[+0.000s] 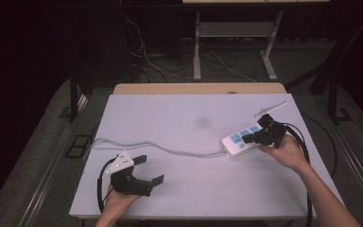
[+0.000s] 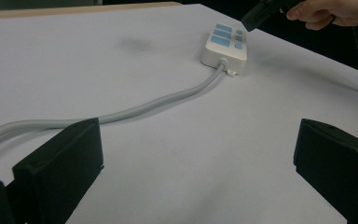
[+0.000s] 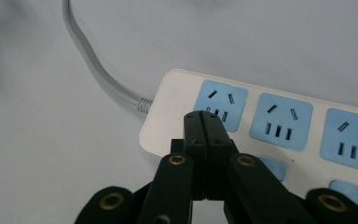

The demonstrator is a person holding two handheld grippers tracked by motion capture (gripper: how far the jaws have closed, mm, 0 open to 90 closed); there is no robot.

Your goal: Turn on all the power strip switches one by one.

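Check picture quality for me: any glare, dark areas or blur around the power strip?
High view: table evenly lit, surroundings dark, power strip small. Left gripper view: faint smudge or shadow behind the strip, no glare. Right gripper view: sockets sharp, closed jaws slightly soft.

I take this for a lab or test room; my white table stands on grey carpet; loose cables trail under a metal-legged bench; dark walls around.
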